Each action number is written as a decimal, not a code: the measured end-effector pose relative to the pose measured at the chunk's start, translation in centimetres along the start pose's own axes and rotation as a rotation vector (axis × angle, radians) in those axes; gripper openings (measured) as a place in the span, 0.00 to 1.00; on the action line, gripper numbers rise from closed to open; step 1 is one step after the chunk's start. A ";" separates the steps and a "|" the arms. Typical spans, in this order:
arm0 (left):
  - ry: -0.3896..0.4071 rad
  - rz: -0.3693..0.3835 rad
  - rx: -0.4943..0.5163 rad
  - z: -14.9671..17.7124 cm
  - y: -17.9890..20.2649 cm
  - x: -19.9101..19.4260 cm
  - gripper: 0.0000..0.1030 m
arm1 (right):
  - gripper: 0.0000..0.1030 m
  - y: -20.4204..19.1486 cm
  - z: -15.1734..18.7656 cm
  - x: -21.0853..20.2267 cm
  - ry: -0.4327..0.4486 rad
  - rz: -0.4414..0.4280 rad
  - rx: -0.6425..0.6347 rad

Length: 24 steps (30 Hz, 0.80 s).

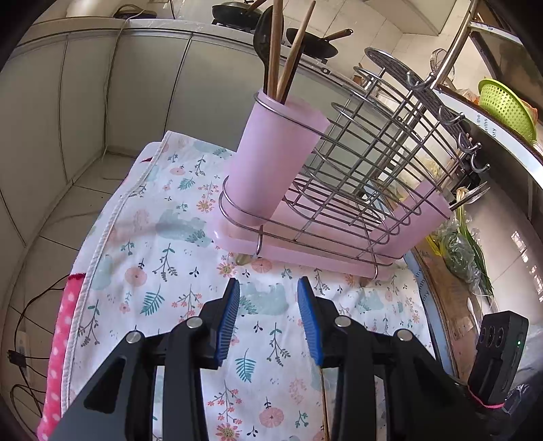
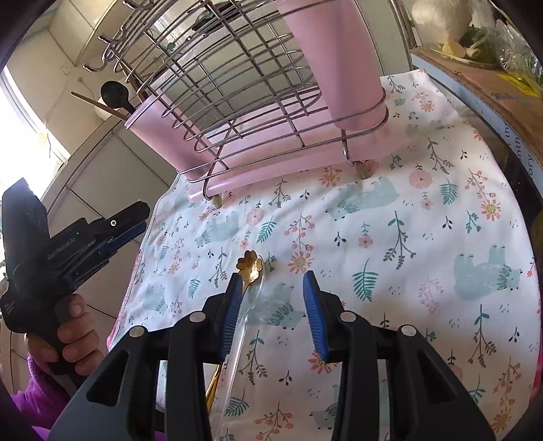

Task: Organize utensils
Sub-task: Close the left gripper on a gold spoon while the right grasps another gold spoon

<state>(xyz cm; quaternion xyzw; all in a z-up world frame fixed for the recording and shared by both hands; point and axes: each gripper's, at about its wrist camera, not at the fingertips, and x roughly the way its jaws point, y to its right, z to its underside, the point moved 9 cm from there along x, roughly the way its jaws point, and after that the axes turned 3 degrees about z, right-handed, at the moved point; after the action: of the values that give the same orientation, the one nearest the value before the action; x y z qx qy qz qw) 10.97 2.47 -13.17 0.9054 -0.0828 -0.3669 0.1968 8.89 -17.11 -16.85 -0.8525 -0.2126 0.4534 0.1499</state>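
A pink utensil cup (image 1: 271, 154) stands at the end of a wire dish rack (image 1: 366, 176) on a pink tray and holds a black spoon (image 1: 264, 37) and wooden chopsticks (image 1: 276, 44). The cup with the spoon also shows in the right wrist view (image 2: 159, 135). A second pink cup (image 2: 336, 61) sits at the rack's other end. My left gripper (image 1: 268, 288) is open and empty above the floral cloth, short of the rack. My right gripper (image 2: 273, 281) is open. A gold flower-ended utensil (image 2: 249, 264) and a clear spoon (image 2: 253, 295) lie on the cloth beside its left finger (image 2: 232, 305).
The floral cloth (image 2: 407, 220) covers the table. The hand-held left gripper (image 2: 68, 244) is at the left in the right wrist view. A cardboard box with greens (image 2: 482, 68) borders the right side. A green colander (image 1: 505, 108) and pans (image 1: 234, 10) stand behind.
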 end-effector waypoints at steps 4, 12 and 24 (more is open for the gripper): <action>-0.012 -0.013 0.007 0.2 -0.1 0.3 0.33 | 0.36 0.0 0.2 0.3 -0.022 -0.012 0.011; -0.027 -0.011 0.015 0.3 -0.1 0.6 0.33 | 0.27 0.2 0.4 0.7 -0.046 -0.031 0.049; -0.071 0.017 0.035 0.7 0.5 0.8 0.33 | 0.26 2.0 0.4 1.0 -0.144 -0.144 0.203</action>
<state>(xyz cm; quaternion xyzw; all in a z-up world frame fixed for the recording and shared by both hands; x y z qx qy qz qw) 11.03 1.58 -13.95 0.8944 -0.1041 -0.3957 0.1810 9.54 -18.31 -18.69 -0.7807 -0.2363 0.5209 0.2519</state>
